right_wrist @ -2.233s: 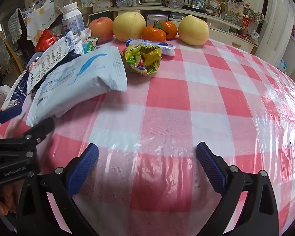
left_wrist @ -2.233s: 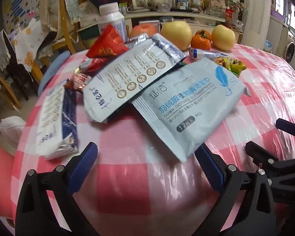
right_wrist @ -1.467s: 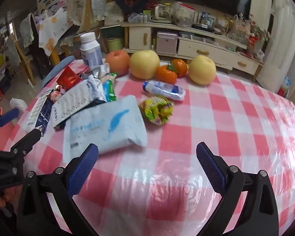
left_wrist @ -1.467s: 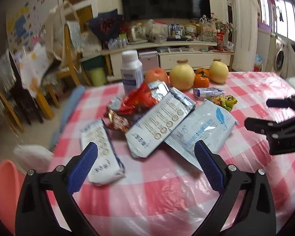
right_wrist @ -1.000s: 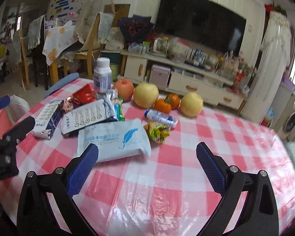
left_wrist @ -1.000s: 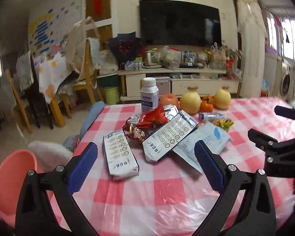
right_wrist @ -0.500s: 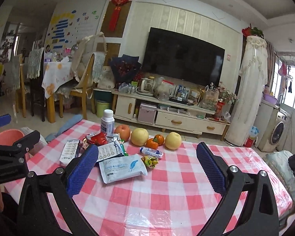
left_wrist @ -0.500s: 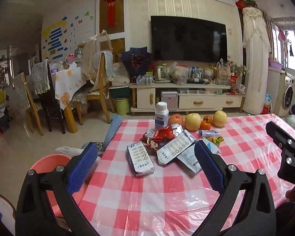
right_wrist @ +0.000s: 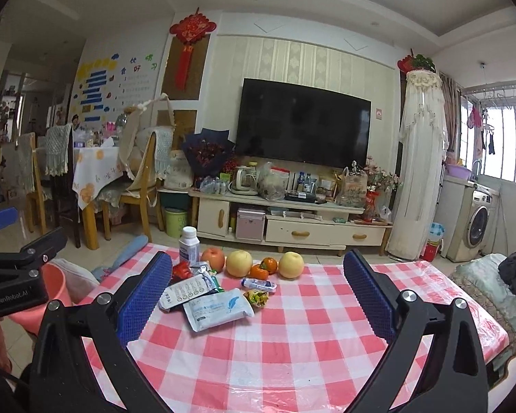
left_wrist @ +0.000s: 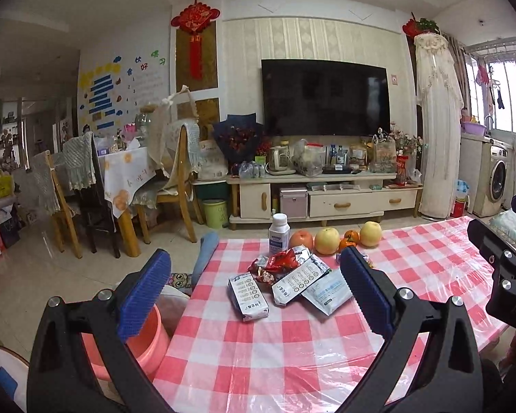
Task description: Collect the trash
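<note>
The bench (left_wrist: 292,351) is covered in red-and-white check. A pink bucket (left_wrist: 144,340) is seen beside it. Blue pads (right_wrist: 144,296) are borne on black gripper fingers.

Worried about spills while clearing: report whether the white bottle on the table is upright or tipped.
Upright. The white bottle stands on its base at the far edge of the table, cap on top, beside the fruit and the wrappers.

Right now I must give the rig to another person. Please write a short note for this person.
Left gripper: open, empty, above the table's near edge.
Right gripper: open, empty, also held back.
Trash: wrappers and packets piled mid-table on the checked cloth, in front of the fruit and the white bottle.
Pink bucket stands on the floor beside the table's left side.
Done: nothing collected. Left: all of it.
</note>
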Demonstrator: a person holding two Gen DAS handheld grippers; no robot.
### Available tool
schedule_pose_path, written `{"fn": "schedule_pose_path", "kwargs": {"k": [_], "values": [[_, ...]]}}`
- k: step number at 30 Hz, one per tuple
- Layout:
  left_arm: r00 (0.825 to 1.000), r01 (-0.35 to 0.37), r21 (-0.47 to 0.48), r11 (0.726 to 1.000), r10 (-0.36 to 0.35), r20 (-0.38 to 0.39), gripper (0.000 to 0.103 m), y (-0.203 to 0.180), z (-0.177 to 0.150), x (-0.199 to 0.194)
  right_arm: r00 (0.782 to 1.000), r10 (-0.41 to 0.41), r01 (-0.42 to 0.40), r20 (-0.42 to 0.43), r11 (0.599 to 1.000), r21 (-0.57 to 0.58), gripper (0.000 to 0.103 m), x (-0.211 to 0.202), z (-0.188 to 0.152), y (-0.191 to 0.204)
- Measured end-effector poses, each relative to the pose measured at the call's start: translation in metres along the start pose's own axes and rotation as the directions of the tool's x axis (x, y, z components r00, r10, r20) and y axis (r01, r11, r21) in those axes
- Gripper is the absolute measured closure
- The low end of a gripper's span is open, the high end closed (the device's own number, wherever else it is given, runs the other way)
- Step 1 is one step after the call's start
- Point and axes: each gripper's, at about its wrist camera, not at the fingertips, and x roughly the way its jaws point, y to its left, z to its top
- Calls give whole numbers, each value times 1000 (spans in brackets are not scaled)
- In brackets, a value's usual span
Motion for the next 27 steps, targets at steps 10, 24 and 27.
{"fn": "schedule_pose_path", "kwargs": {"k": [10,24,27], "values": [[1000,-8,-7,1000,8,24,4,6,4,-19,1000,10,-10,28,999,32,5,-25,10,-2],[998,-11,-39,999,9,-63,4,10,-13,18,999,10,-11,-43,1000,-26,5,7,-15,2],[995,-11,-55,998,6,-102,4,9,-22,36,995,19,-22,-93,999,-34,5,25,-23,4]]}}
